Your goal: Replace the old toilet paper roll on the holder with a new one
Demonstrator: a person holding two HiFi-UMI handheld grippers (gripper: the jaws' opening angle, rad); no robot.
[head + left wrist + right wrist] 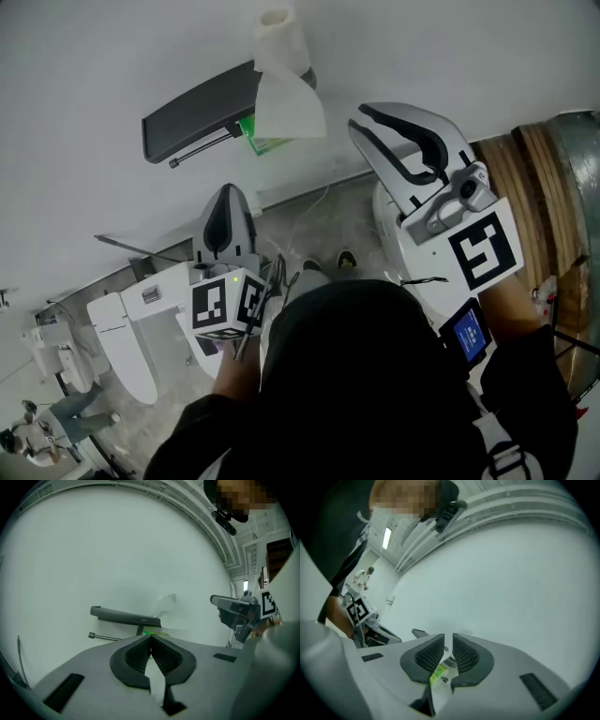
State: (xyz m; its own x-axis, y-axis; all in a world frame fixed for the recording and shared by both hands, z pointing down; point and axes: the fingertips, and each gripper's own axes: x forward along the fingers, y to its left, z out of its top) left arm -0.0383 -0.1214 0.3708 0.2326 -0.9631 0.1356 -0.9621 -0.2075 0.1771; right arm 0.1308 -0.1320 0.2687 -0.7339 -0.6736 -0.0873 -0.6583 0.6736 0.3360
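A dark grey paper holder (202,117) is fixed to the white wall, with a thin bare rod (202,148) under its cover. At its right end stands a white toilet paper roll (281,42) with a loose sheet (291,108) hanging down. My left gripper (229,192) is below the holder, apart from it, shut with nothing between its pads (151,637). My right gripper (361,117) is level, just right of the hanging sheet. Its jaws stand a narrow gap apart and hold nothing (448,637). The holder (126,616) shows ahead in the left gripper view.
A small green object (261,141) sits under the holder's right end. White toilet fixtures (122,328) stand on the floor at lower left, with a person (37,436) far beyond. A wooden panel (525,187) rises at the right.
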